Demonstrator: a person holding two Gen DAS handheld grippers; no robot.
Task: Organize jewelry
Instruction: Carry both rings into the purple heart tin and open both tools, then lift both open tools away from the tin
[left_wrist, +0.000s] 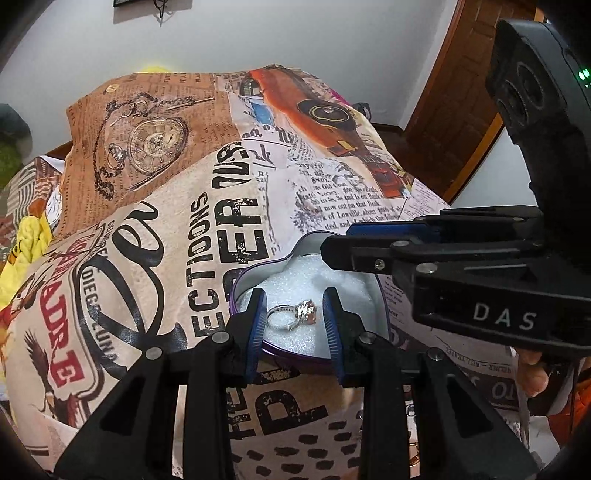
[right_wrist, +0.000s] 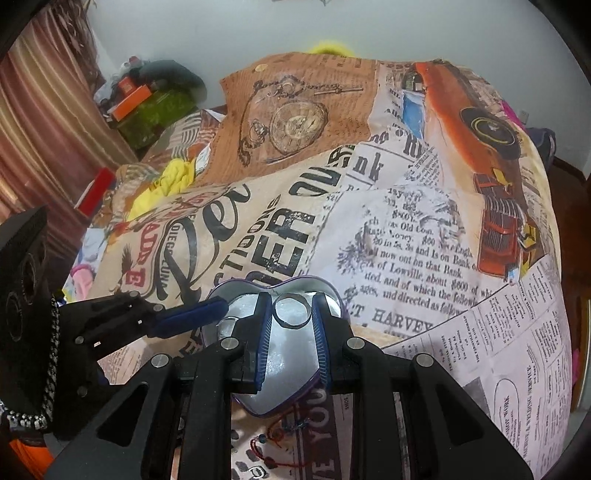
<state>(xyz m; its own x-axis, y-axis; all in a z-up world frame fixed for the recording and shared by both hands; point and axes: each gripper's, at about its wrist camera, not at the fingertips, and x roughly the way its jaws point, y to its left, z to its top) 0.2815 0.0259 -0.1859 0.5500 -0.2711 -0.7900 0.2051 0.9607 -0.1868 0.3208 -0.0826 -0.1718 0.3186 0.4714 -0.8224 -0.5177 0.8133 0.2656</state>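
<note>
A purple heart-shaped tin (left_wrist: 291, 360) with white foam lining sits on the printed bedspread. In the left wrist view my left gripper (left_wrist: 294, 317) holds a silver ring with a large stone (left_wrist: 295, 313) between its blue pads, just above the foam. In the right wrist view my right gripper (right_wrist: 291, 309) is shut on a plain silver band ring (right_wrist: 291, 309) over the same tin (right_wrist: 258, 402). The right gripper (left_wrist: 334, 254) also shows in the left view above the tin's right side. The left gripper (right_wrist: 218, 307) shows at the tin's left edge.
A red thread bracelet (right_wrist: 275, 443) lies on the bedspread just in front of the tin. Yellow cloth (right_wrist: 173, 184) and clutter lie at the far left of the bed. A wooden door (left_wrist: 458, 110) stands to the right.
</note>
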